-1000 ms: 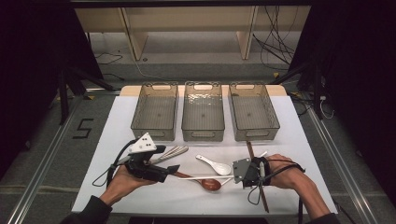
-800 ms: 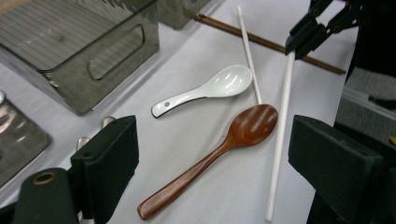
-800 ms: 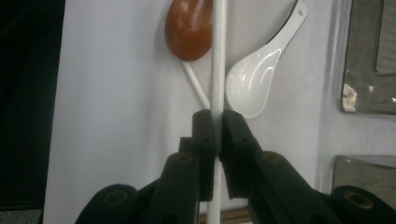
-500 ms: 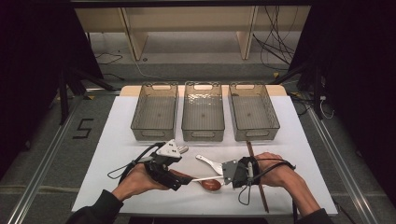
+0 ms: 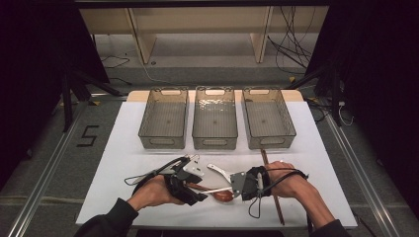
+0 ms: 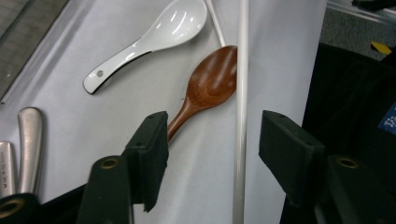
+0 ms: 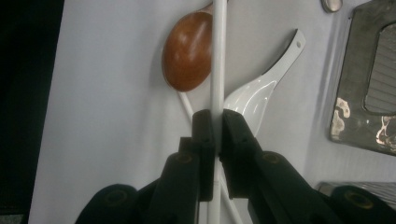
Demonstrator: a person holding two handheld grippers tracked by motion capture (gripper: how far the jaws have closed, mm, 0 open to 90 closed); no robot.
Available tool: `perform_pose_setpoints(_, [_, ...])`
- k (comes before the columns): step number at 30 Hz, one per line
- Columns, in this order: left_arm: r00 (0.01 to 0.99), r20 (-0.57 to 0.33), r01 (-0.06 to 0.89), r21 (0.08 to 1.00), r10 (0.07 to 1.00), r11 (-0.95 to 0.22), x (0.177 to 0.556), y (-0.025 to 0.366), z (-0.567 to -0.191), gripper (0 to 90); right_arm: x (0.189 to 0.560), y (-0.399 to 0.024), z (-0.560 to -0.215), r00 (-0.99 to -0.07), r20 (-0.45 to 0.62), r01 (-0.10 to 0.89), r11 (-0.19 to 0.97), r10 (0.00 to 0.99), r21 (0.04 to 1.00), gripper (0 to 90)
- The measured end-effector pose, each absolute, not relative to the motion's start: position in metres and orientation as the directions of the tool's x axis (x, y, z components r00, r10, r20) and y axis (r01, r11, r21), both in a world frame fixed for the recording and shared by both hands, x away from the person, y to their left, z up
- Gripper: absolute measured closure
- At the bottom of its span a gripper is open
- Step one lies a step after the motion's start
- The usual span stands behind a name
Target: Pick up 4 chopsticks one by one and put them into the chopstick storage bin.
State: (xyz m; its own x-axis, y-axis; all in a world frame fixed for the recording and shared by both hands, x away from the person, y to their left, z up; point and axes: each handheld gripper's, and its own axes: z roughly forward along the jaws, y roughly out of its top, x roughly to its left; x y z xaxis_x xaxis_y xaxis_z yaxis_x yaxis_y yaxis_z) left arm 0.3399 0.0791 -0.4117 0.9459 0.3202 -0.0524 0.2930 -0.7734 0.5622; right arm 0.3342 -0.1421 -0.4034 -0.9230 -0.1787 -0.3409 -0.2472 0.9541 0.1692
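Note:
My right gripper (image 7: 217, 123) is shut on a white chopstick (image 7: 218, 56) and holds it level just above the table. The stick runs over the bowl of a brown wooden spoon (image 7: 187, 51) toward my left gripper (image 6: 212, 140). The chopstick (image 6: 241, 116) passes between the left jaws, closer to the right-hand one, and neither pad touches it. Those jaws have just been closing. In the high view, the left gripper (image 5: 197, 193) and right gripper (image 5: 232, 187) face each other near the front edge. A white ceramic spoon (image 5: 217, 171) lies just behind them.
Three clear plastic bins (image 5: 163, 142) (image 5: 214, 143) (image 5: 271, 141) stand in a row behind the utensils on the white table. A brown chopstick (image 5: 272, 192) lies by the right hand. Metal handles (image 6: 29, 140) lie left of the left gripper. A second white stick (image 7: 187, 107) lies under the spoons.
The left hand has moved right to the free end of the white chopstick, and its jaws have narrowed around it. The right hand has shifted slightly left with the stick.

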Motion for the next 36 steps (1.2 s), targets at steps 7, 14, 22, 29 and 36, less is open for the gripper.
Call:
perform_pose_setpoints(7, [0.955,-0.068,0.28,0.531,0.289,-0.8,0.339,0.071,-0.414,57.6,0.332,-0.14,-0.404,-0.923,-0.339,-0.252,0.953,-0.184,0.169,85.0])
perform_pose_setpoints(14, [0.959,-0.086,0.274,0.519,0.27,-0.81,0.339,0.068,-0.415,68.5,0.331,-0.138,-0.405,-0.919,-0.342,-0.266,0.948,-0.195,0.175,85.0])
perform_pose_setpoints(22, [0.964,-0.099,0.263,0.516,0.248,-0.815,0.339,0.066,-0.416,78.1,0.33,-0.137,-0.407,-0.919,-0.338,-0.273,0.946,-0.204,0.173,85.0])
perform_pose_setpoints(29, [0.965,-0.107,0.261,0.511,0.24,-0.819,0.338,0.066,-0.417,84.1,0.328,-0.137,-0.407,-0.918,-0.34,-0.275,0.945,-0.202,0.18,84.9])
perform_pose_setpoints(36, [0.963,-0.107,0.264,0.526,0.246,-0.808,0.339,0.071,-0.414,84.9,0.328,-0.14,-0.404,-0.917,-0.356,-0.266,0.942,-0.181,0.205,80.8])
